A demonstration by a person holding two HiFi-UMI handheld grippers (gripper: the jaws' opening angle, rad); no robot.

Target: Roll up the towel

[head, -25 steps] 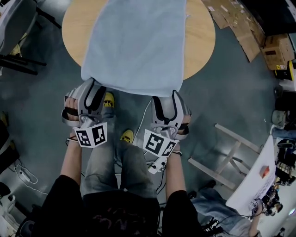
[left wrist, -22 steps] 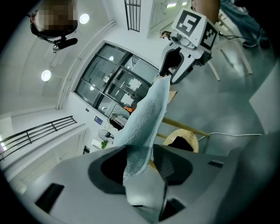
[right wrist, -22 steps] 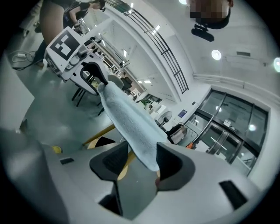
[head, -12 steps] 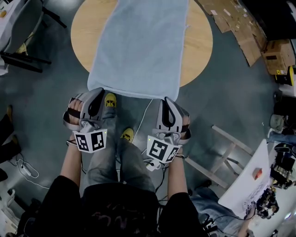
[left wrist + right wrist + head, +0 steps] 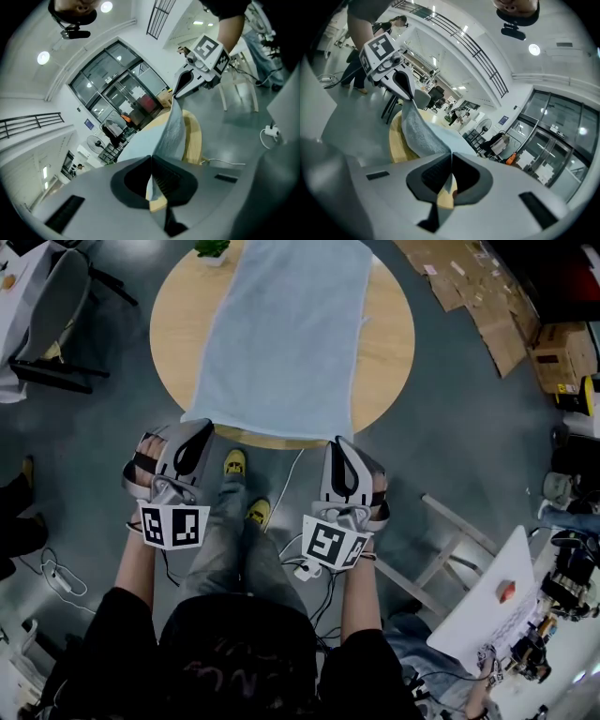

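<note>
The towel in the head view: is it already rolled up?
No, the towel lies spread flat along the round table, and no rolled part shows.

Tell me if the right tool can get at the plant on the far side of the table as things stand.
Probably not. The right tool is shut on the towel's near corner, and the plant stands at the table's far edge, beyond the towel.

The towel (image 5: 281, 334) and a small plant (image 5: 212, 247) are cut off by the head view's top edge.
</note>
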